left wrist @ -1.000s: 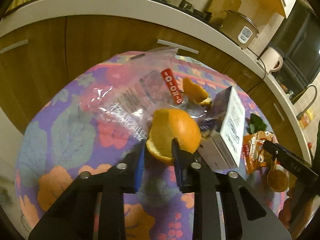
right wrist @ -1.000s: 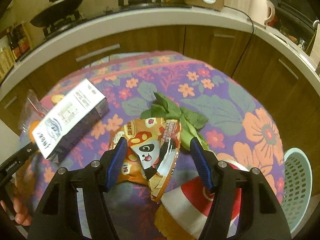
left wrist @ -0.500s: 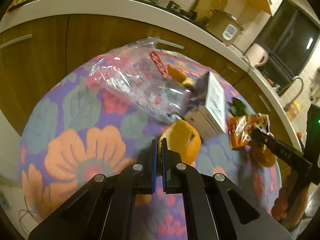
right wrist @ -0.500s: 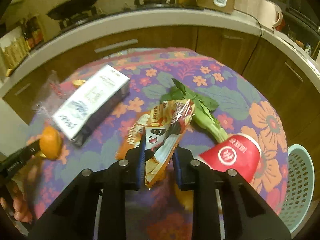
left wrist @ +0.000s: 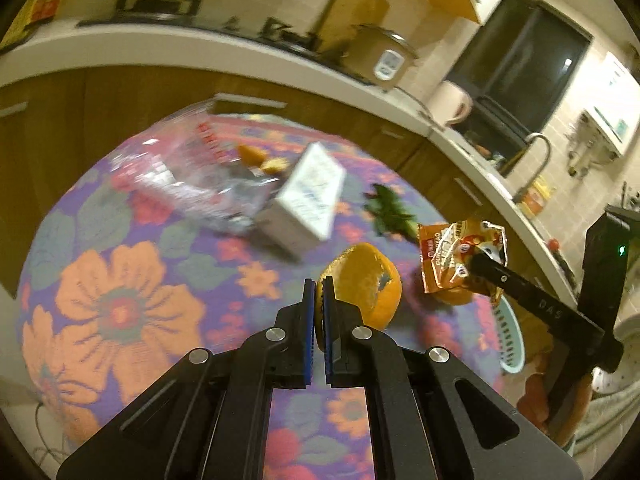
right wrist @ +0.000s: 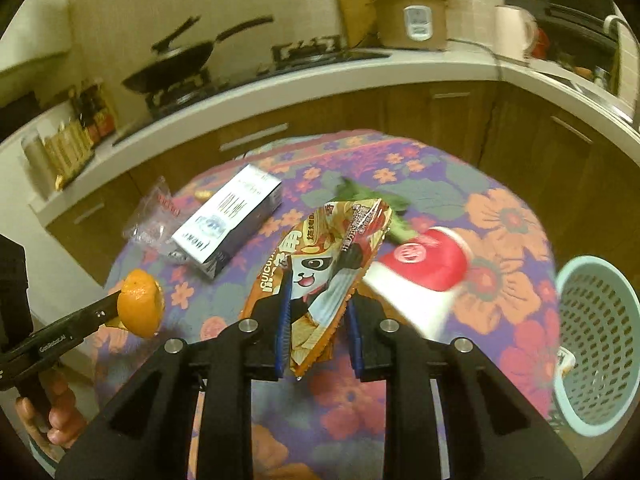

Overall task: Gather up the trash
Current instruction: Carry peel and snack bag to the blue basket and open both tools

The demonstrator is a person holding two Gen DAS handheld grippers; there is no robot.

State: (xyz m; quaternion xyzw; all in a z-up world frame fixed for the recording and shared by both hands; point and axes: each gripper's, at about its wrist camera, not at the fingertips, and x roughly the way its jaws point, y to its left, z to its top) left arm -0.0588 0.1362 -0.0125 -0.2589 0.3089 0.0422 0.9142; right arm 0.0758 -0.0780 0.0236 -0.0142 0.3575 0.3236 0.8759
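Lifting two pieces at once: left gripper (left wrist: 316, 294) pinches peel (left wrist: 366, 284), right gripper (right wrist: 316, 312) clamps wrapper (right wrist: 320, 276); basket (right wrist: 600, 344) waits; box (right wrist: 228, 220), cup (right wrist: 424, 264), bag (right wrist: 154, 216) remain on bench (right wrist: 500, 216).

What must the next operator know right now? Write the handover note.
Left gripper: shut on the orange peel, lifted off the table.
Right gripper: shut on the snack bag, also lifted.
Basket: beside the table at the right; I can't tell what is in it.
Done: two pieces picked up, neither binned yet.
Left on the table: box, clear plastic bag, red cup, greens, small peel bits.
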